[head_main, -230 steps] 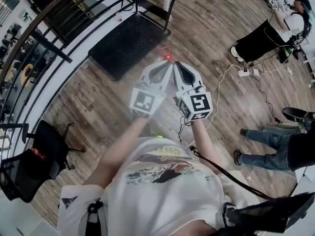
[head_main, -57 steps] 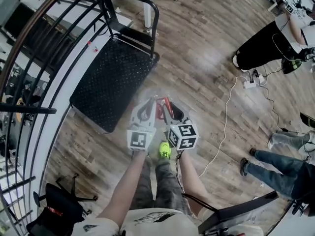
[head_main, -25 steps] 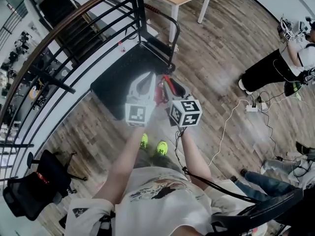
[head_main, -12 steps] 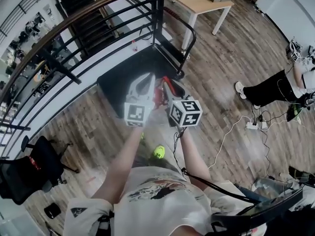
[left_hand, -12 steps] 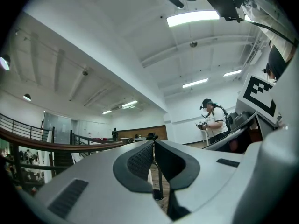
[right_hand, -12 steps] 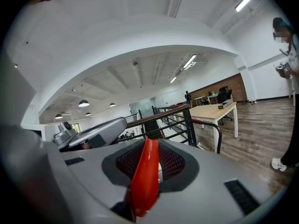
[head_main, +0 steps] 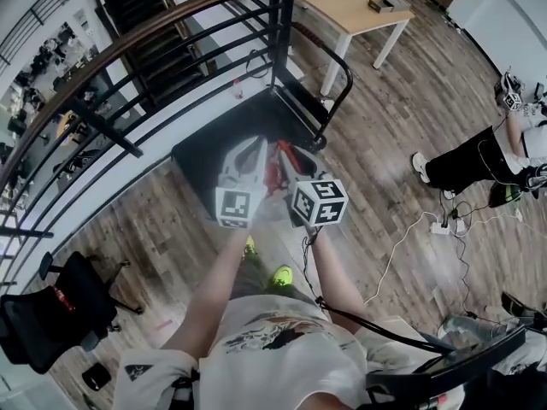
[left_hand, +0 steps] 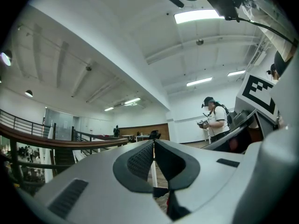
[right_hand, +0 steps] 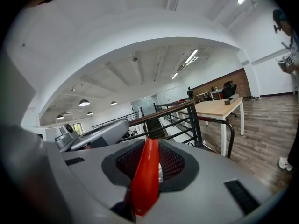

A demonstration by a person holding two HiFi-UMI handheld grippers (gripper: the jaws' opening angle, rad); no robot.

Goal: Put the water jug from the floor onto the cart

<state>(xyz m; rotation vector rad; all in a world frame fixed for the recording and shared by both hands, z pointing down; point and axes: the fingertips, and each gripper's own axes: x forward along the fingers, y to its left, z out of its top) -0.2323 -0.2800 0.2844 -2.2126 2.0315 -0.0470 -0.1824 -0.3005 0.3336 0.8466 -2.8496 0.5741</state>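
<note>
- Gripping the water jug's red handle (right_hand: 145, 181), our right tongs (right_hand: 150, 143) are pinched on it; the strip stands upright between the ribbed pads.
- From the head view, the handle (head_main: 273, 171) sits between our two tongs, and the water jug (head_main: 273, 213) shows only as a clear haze beneath them.
- We hold the jug over the near edge of the cart (head_main: 209, 156), a black platform with a dark tube push bar at its far end; we cannot tell whether the jug rests on it.
- Our left tongs (left_hand: 153, 146) are pressed together at the tips, with a thin slit behind them. A dark piece shows low in that slit; we cannot tell whether it is pinched.
- Seen from above, left tongs (head_main: 257, 145) and right tongs (head_main: 285, 149) lie side by side, nearly touching.
- We see a black railing (head_main: 128, 49) just beyond the cart and a pale wooden tabletop (head_main: 342, 2) near it.
</note>
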